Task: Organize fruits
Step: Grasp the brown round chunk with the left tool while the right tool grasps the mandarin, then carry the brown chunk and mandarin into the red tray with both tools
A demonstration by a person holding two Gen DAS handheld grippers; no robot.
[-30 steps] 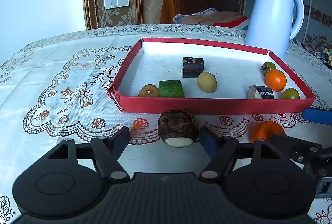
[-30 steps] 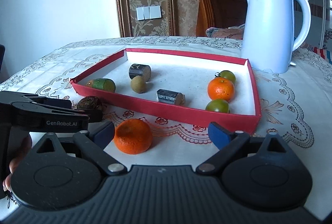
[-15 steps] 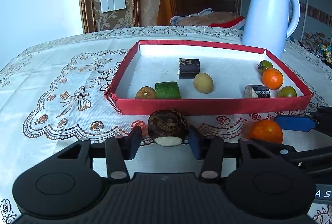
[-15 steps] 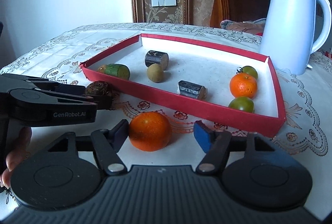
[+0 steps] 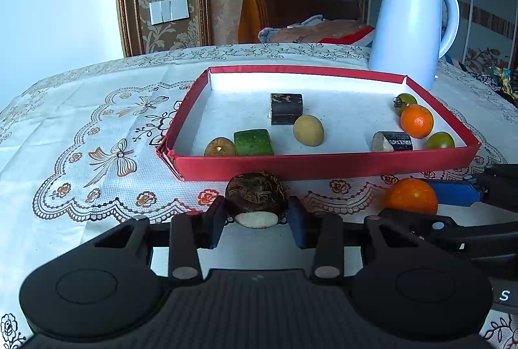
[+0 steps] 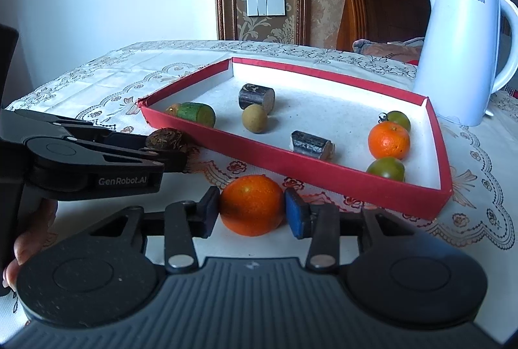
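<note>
Our left gripper (image 5: 257, 221) has just closed on the brown hairy round root (image 5: 256, 199) and our right gripper (image 6: 252, 212) on the round orange fruit (image 6: 252, 209), both on the desk just before the near edge of the red cardboard tray (image 6: 323, 179) ahead.

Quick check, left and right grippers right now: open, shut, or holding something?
Left gripper: jaws have just been closing, now shut on the brown hairy root piece.
Right gripper: just been closing, now shut on the loose orange.
</note>
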